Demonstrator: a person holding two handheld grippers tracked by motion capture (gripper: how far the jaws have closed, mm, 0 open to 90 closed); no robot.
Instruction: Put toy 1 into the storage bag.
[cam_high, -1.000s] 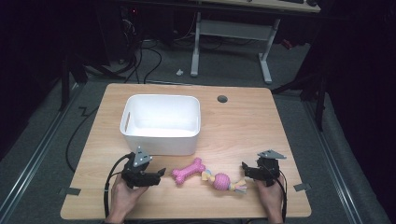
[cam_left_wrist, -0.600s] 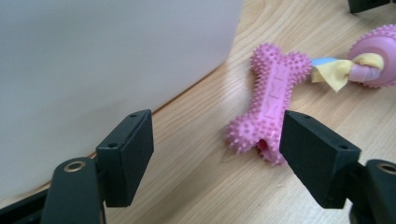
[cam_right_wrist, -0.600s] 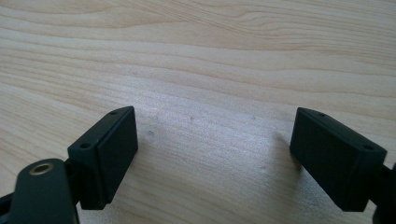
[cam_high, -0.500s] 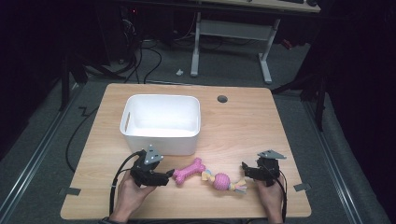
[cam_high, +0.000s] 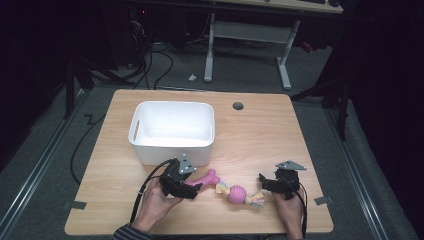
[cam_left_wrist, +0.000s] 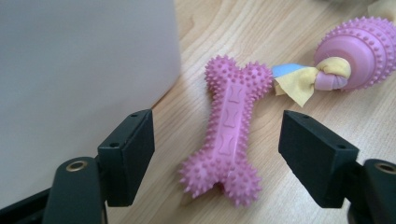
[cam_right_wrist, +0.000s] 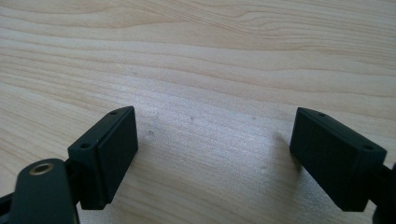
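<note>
The left gripper (cam_high: 192, 190) is sitting low over the wooden worktop (cam_high: 260, 135), with its jaws standing apart on either side of the near knob of the pink spiked bone (cam_left_wrist: 231, 135); they have just been closing a little, and the bone is lying between them with a clear gap to each pad, so nothing is being gripped. The bone is resting flat on the worktop just in front of the white bin (cam_high: 172, 131), whose wall is rising close beside one jaw in the left gripper view. At the bone's far end a yellow and blue cloth knot (cam_left_wrist: 303, 79) is joining it to a pink ridged ball (cam_left_wrist: 362, 51), and in the high view the whole toy is lying in a line between the two hands, the ball (cam_high: 237, 194) nearer the right one. The right gripper (cam_high: 262, 182) is resting near the toy's frayed end, its jaws standing wide apart over bare wood, holding nothing. The bin is standing upright towards the worktop's left half, behind the left hand (cam_high: 155, 205).
</note>
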